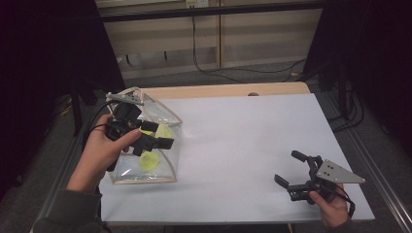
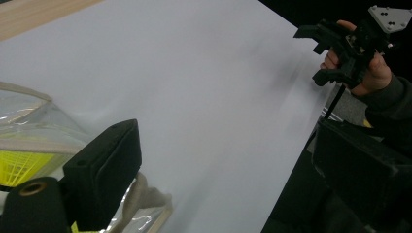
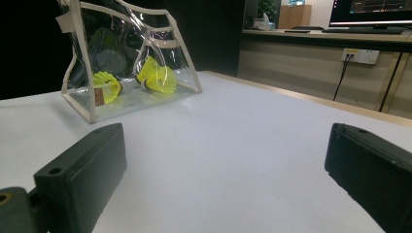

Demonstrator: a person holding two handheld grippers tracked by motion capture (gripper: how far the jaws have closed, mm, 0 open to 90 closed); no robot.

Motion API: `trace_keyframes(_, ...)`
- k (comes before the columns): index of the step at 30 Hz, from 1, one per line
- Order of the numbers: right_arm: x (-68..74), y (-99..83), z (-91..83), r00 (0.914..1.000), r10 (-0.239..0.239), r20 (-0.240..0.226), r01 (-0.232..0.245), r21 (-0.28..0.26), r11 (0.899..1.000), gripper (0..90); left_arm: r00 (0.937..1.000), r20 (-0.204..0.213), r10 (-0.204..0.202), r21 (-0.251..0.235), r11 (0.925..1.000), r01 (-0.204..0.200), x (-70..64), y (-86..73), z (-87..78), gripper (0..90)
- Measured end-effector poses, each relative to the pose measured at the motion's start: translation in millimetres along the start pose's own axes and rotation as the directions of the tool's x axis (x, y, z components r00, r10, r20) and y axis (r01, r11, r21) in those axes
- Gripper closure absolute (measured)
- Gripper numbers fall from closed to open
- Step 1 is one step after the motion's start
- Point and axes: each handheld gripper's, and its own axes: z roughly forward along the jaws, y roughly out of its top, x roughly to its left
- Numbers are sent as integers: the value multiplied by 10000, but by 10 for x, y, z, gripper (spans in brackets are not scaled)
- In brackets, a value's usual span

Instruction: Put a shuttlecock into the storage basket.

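A clear plastic pouch (image 1: 167, 160) with beige trim stands at the table's left and holds two yellow shuttlecocks (image 1: 149, 161) (image 1: 164, 131). My left gripper (image 1: 160, 135) is above the pouch's upper side, jaws open; whether it touches the plastic I cannot tell. In the left gripper view the left gripper (image 2: 228, 141) is wide open, with the pouch (image 2: 29, 126) and a yellow shuttlecock (image 2: 22, 167) beside its left jaw. My right gripper (image 1: 287, 167) is low at the near right, open and holding nothing. The right gripper view shows the right gripper (image 3: 226, 141) facing the pouch (image 3: 87, 104) and both shuttlecocks (image 3: 107, 86) (image 3: 159, 77) across the sheet.
A white sheet (image 1: 243, 141) covers the wooden table (image 1: 218, 90). Black cables (image 1: 233, 73) lie on the floor behind it. The right hand and the right gripper (image 2: 335, 53) appear far off in the left gripper view. A counter with a monitor (image 3: 369, 12) stands beyond the table.
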Motion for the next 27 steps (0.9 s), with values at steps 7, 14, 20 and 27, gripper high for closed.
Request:
trace_keyframes(7,3,-3,6,10000,-12,21,12,18,10000,11,9996,209,191,89,9998,-193,-38,-7,46,138)
trace_keyframes(14,-1,-3,-1,10000,-6,21,6,-16,10000,11,9985,477,269,95,9996,-274,-57,-63,141,137)
trace_keyframes(20,-2,-3,-5,10000,12,35,-12,6,10000,11,9966,692,443,157,9988,-455,-82,-119,222,135)
trace_keyframes(27,0,-4,-1,10000,-15,25,15,-7,10000,11,9945,834,640,220,9976,-660,-123,-160,289,131)
